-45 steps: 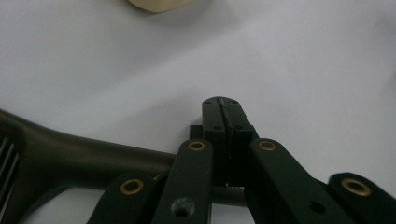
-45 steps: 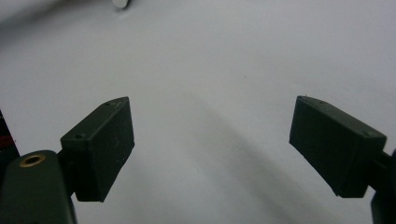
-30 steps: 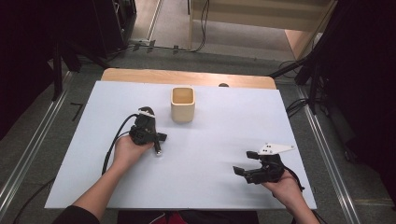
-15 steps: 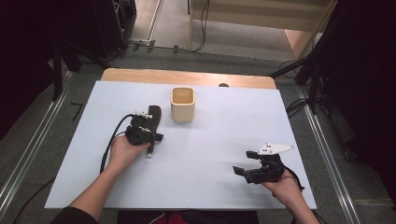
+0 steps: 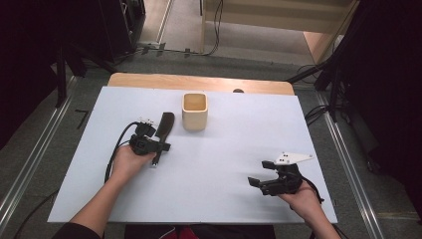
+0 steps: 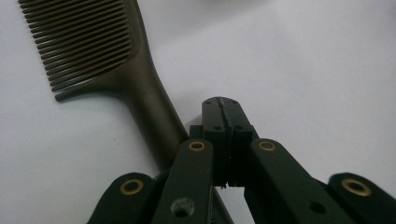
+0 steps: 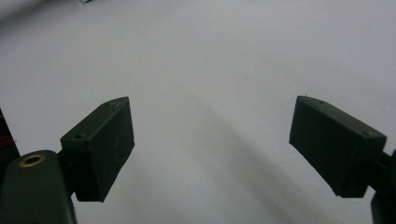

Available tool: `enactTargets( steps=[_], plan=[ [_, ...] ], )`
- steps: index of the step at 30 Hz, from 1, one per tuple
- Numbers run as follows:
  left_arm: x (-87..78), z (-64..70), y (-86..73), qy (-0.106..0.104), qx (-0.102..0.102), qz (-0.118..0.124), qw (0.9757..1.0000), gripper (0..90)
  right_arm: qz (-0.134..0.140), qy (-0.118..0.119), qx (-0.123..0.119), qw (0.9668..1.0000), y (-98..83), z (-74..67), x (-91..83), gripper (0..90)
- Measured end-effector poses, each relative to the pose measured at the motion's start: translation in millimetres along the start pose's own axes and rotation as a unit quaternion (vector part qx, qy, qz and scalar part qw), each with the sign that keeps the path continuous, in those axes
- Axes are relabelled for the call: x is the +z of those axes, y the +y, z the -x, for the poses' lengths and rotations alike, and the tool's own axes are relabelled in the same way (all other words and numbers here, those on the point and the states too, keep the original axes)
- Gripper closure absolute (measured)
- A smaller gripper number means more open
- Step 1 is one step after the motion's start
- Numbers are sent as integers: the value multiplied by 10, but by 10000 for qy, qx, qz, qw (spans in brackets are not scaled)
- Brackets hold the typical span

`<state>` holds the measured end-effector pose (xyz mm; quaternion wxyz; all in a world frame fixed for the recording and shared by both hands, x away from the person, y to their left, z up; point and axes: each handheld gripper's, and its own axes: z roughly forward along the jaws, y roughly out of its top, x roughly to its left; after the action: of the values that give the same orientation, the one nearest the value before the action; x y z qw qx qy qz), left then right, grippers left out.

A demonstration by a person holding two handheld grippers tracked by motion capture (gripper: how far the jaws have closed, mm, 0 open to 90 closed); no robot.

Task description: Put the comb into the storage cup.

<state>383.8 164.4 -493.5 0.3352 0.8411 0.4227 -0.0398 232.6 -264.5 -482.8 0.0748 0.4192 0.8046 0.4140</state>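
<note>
Since earlier: left gripper drew back from cup | jaws pressed together, empty | comb flat, just left of cup | right gripper gaped wide, well apart

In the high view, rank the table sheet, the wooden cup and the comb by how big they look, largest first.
1. White table sheet, by far the largest.
2. Wooden cup.
3. Dark comb: narrower than the cup, though about as long; its handle is partly hidden by the left tongs.

A dark comb lies flat on the white surface, teeth end near a tan open cup.
</note>
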Motion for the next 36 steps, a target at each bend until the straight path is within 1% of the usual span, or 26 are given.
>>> enactTargets(
  steps=[4,5,10,11,15,19,23,24,28,32,36],
  plan=[
    [11,5,-6,-3,22,-81,10000,900,-7,0,-5,10000,1,-1,2,123],
    [12,14,-10,23,55,-78,10000,900,-8,2,-6,10000,1,-2,4,123],
    [-11,12,-18,44,79,-133,9999,900,-12,1,-8,10000,2,-2,3,124],
    [-26,8,-32,39,45,-137,9999,900,-11,-3,-13,10000,2,0,2,123],
    [-51,-5,-51,38,48,-168,9998,900,-5,-5,-10,10000,1,0,-1,123],
    [-87,-25,-81,22,-3,-193,9998,900,-6,-3,-17,10000,2,-1,-2,124],
    [-131,-64,-113,49,-46,-194,9998,900,-7,-6,-19,10000,1,0,-1,123],
    [-154,-85,-131,46,-88,-187,9998,900,-13,-12,-17,10000,2,0,-1,123],
    [-197,-122,-160,63,-117,-196,9997,900,-14,-7,-21,10000,2,-1,-1,123],
    [-274,-191,-211,105,-212,-143,9996,900,-14,-3,-24,10000,2,-2,0,123],
    [-328,-235,-245,141,-241,-121,9995,900,-20,0,-17,10000,3,-3,0,123]
  ],
)
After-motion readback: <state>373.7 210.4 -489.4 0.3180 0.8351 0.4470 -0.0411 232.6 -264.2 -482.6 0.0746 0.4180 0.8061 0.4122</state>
